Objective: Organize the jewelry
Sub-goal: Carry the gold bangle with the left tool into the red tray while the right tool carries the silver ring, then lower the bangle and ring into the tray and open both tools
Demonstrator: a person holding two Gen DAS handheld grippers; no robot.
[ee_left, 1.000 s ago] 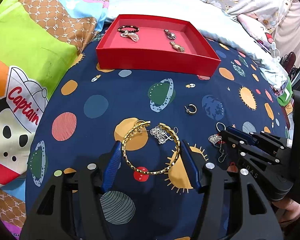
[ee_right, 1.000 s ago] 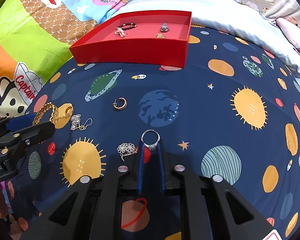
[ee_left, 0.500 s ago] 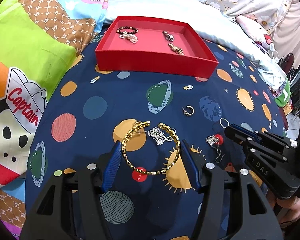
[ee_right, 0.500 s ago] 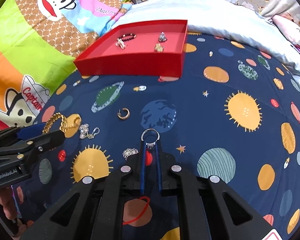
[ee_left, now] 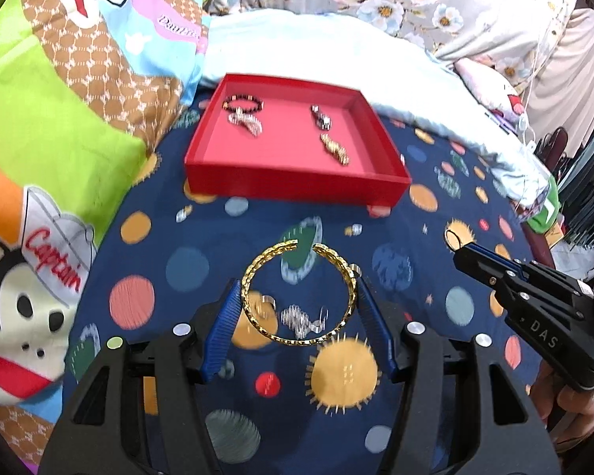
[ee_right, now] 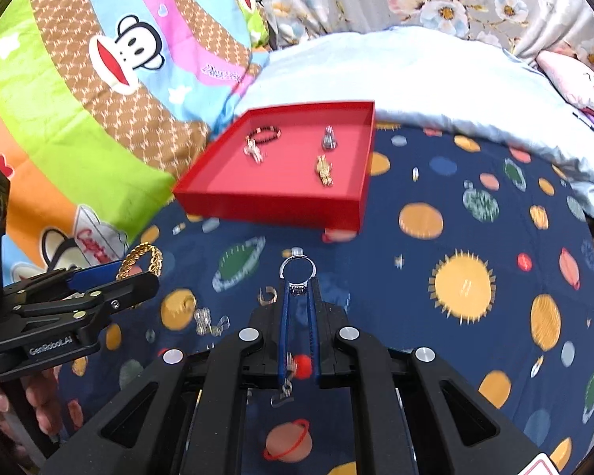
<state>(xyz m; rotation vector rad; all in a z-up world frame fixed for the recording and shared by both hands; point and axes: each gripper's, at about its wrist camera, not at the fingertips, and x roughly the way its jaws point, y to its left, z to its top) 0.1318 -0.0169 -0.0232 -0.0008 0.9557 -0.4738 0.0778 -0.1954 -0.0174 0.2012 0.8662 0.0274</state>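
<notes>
The gold bangle (ee_left: 300,292), clamped between the left gripper's (ee_left: 299,312) fingers, and the silver ring (ee_right: 297,271), pinched by the right gripper (ee_right: 298,297), have both been lifted off the bedspread (ee_left: 415,316) towards the red tray (ee_left: 297,186), so placement is judged next.

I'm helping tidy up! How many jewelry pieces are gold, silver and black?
Gold: 3, bangle, gold charm, hoop earring
Silver: 5, ring, bow piece, silver charm, flower earring, dangly earring
Black: 1, bead bracelet
Total: 9

Gold bangle (ee_left: 299,292) and ring (ee_right: 297,271) now lifted off bedspread (ee_left: 396,403).
</notes>
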